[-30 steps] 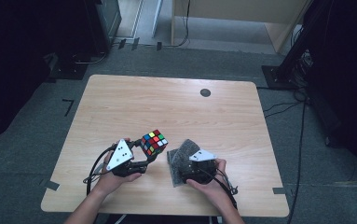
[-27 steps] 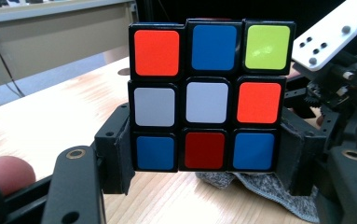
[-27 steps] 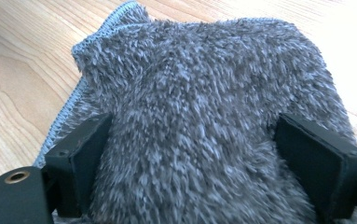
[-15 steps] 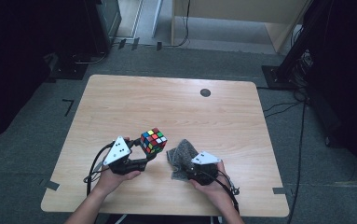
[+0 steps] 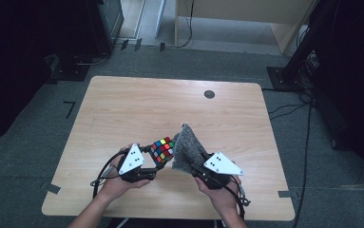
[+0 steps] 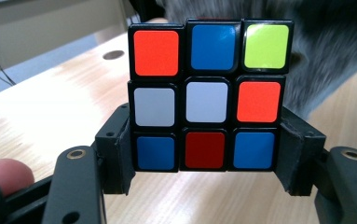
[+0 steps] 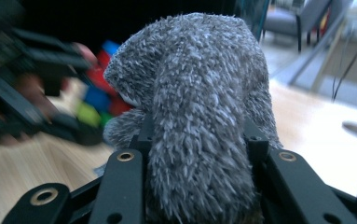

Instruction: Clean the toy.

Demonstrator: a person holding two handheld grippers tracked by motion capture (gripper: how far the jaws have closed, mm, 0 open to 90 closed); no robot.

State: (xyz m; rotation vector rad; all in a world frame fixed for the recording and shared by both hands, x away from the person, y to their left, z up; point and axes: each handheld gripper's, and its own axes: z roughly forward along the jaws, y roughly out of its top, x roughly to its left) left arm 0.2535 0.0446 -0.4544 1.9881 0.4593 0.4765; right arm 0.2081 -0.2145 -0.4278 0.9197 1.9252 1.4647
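Now the left gripper (image 5: 157, 164) clamps the cube (image 5: 163, 150) at the table's (image 5: 122, 109) near edge; right gripper (image 5: 195, 170), jaws just closing, pinches the cloth (image 5: 188, 147) beside it.

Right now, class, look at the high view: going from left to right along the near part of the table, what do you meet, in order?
Left tongs shut on the puzzle cube → puzzle cube → grey fuzzy cloth, held up → right tongs gripping that cloth.

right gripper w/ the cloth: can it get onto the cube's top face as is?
Probably yes. The right gripper holds the grey cloth lifted right beside the cube; the left gripper clamps only the cube's sides, top face uncovered.
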